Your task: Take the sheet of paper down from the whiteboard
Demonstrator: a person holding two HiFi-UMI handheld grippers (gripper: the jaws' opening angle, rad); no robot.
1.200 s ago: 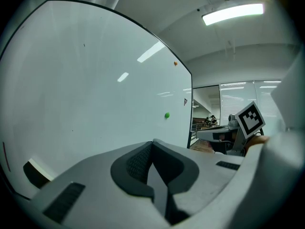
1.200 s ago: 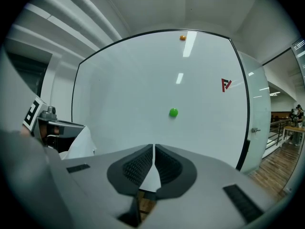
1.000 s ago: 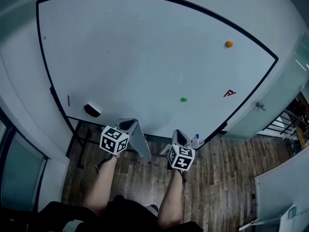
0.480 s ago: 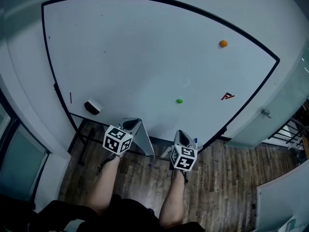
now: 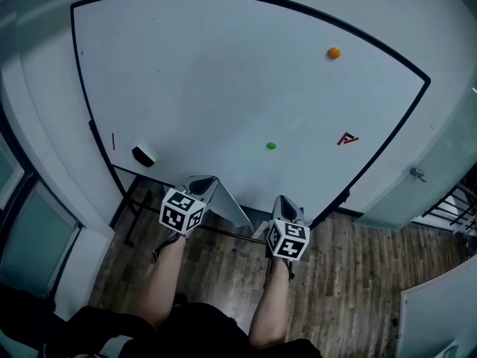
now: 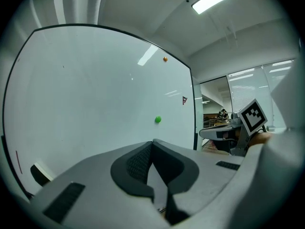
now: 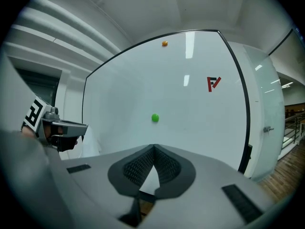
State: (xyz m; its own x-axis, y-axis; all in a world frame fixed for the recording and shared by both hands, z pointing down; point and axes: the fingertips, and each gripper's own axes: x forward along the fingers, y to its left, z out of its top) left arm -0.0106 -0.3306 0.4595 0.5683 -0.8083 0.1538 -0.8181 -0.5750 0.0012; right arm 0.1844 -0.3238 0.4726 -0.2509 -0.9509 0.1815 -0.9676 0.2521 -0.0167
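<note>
Eraser (image 5: 143,155) sat at lower left of whiteboard (image 5: 209,80). Your left gripper (image 5: 200,185) was at board's bottom edge, fingers pressed together, pinching sheet (image 5: 229,206). Sheet was off board, slanting down toward right, between your two grippers. Green magnet (image 5: 271,145) stuck mid-board, above that gap. Your right gripper (image 5: 284,202) was beside left one, fingers pressed together, nothing between them. Red logo (image 5: 347,138) and orange magnet (image 5: 334,52) were on board's right part.
</note>
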